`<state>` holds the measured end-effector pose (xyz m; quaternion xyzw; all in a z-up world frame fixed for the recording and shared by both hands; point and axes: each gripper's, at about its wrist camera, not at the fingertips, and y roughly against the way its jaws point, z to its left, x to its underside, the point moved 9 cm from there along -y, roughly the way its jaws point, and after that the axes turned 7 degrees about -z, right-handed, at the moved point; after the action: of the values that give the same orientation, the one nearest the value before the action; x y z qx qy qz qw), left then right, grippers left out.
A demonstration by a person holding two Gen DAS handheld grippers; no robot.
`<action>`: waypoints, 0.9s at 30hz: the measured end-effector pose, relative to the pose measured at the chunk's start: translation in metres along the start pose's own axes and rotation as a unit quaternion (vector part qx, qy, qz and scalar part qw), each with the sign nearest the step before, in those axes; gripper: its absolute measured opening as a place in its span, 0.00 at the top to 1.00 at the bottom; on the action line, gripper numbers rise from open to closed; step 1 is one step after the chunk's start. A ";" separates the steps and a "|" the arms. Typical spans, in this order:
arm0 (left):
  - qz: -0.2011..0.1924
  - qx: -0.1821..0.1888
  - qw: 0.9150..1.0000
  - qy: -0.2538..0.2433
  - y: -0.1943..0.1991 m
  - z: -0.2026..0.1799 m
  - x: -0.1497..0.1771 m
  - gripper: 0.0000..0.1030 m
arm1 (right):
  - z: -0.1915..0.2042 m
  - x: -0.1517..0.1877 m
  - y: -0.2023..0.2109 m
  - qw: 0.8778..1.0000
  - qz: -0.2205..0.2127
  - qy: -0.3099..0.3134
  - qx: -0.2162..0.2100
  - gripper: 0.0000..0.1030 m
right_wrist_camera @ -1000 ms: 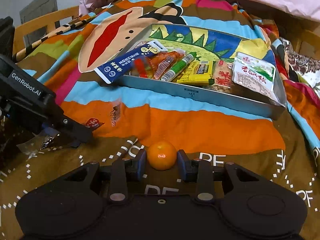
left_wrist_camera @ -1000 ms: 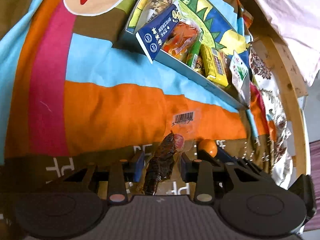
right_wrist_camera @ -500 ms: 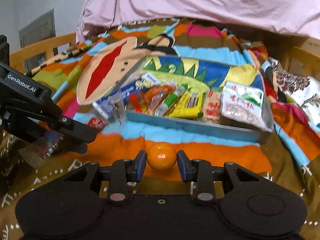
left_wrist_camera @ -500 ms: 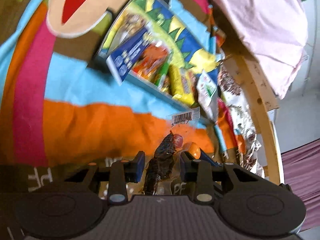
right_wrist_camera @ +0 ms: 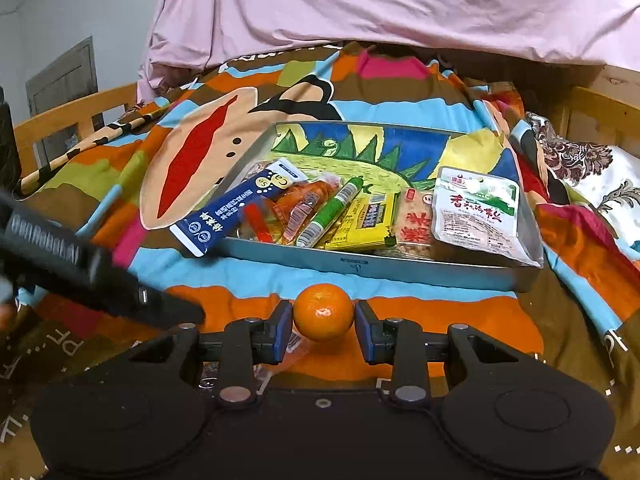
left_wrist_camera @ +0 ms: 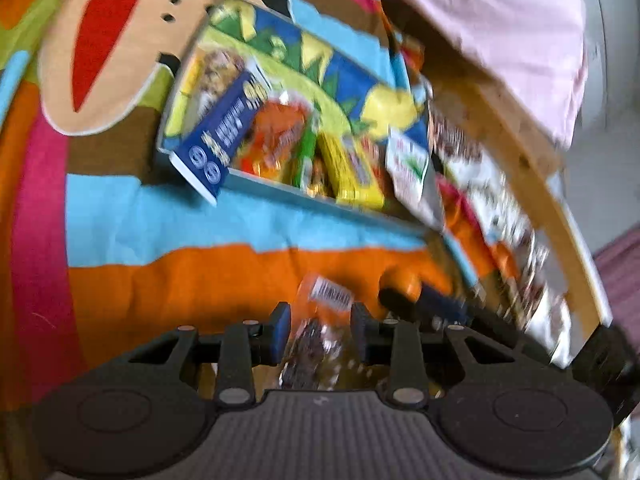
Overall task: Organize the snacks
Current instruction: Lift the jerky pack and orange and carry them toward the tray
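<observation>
Two fisheye views look forward over a bed covered with a bright cartoon-print blanket (right_wrist_camera: 400,92).

In the right wrist view, the right gripper (right_wrist_camera: 323,322) sits at the bottom centre of the frame, clenched on a small orange (right_wrist_camera: 323,312); both blue pads press against the fruit's sides. Just beyond it, in the middle of the frame, lies a shallow metal tray (right_wrist_camera: 360,266) with a dinosaur picture on its floor. Snacks line the tray's near side: a blue stick pack (right_wrist_camera: 236,210) at the left, jutting over the rim, then an orange packet (right_wrist_camera: 304,204), a green tube (right_wrist_camera: 334,210), a yellow packet (right_wrist_camera: 366,222) and a white pouch (right_wrist_camera: 476,212) at the right. A pink sheet (right_wrist_camera: 380,0) fills the top of the frame. The black body of the left gripper enters from the left edge.

The left wrist view is blurred. At bottom centre, the left gripper (left_wrist_camera: 318,330) has a clear-wrapped dark snack (left_wrist_camera: 314,346) with a barcode label between its pads; its jaws are opening, and whether the pads touch the wrapper cannot be told. The tray (left_wrist_camera: 320,202) lies tilted in the upper middle of that frame, with a wooden bed rail (left_wrist_camera: 540,192) at the right.
</observation>
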<state>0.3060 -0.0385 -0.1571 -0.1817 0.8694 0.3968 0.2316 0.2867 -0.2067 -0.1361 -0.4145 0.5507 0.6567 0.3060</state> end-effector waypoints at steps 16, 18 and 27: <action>0.068 -0.085 0.968 -0.228 -0.030 -0.021 0.042 0.52 | -0.013 -0.004 0.002 1.000 -0.004 -0.026 0.011 0.65; 0.064 -0.082 0.970 -0.218 -0.026 -0.020 0.040 0.53 | -0.014 -0.004 0.001 1.000 -0.005 -0.028 0.013 0.65; 0.001 -0.064 0.978 -0.200 -0.007 -0.034 0.020 0.54 | -0.020 -0.013 0.007 0.999 -0.030 -0.035 0.024 0.65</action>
<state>0.2842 -0.0719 -0.1522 -0.1128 0.7782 0.4805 0.3883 0.2911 -0.2267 -0.1228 -0.4000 0.5423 0.6483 0.3546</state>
